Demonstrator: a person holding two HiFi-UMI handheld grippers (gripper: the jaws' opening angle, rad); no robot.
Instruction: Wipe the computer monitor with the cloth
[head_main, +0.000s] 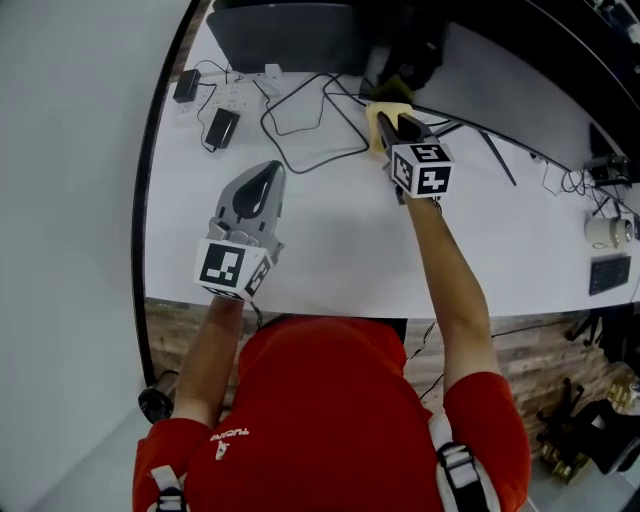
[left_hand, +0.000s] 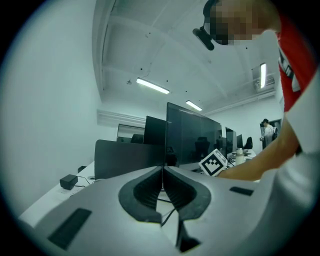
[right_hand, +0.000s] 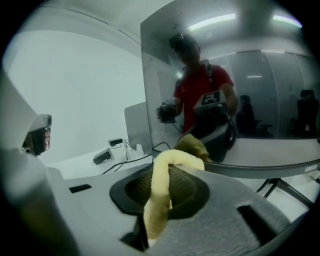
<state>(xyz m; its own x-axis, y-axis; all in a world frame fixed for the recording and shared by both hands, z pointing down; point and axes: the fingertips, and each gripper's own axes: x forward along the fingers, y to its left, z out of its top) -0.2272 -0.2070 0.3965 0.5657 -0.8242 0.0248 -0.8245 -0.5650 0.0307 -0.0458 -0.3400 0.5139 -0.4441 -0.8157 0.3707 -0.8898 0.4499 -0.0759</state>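
Note:
The monitor (head_main: 530, 90) stands at the back of the white desk (head_main: 330, 250); its glossy screen (right_hand: 235, 90) mirrors a person in red. My right gripper (head_main: 384, 122) is shut on a yellow cloth (head_main: 388, 100), held at the screen's lower left corner. In the right gripper view the cloth (right_hand: 162, 192) loops up between the jaws and its far end (right_hand: 192, 146) lies against the screen's bottom edge. My left gripper (head_main: 266, 180) hovers over the desk's left part, shut on nothing, well clear of the monitor (left_hand: 192, 135). Its jaws (left_hand: 163, 169) meet at the tips.
A dark panel (head_main: 285, 35) stands left of the monitor. A power strip (head_main: 238, 96), two black adapters (head_main: 221, 128) and looping cables (head_main: 310, 120) lie at the back left. The monitor's stand legs (head_main: 497, 157) spread under the screen. A keyboard (head_main: 608, 273) and a white cup (head_main: 604, 232) sit far right.

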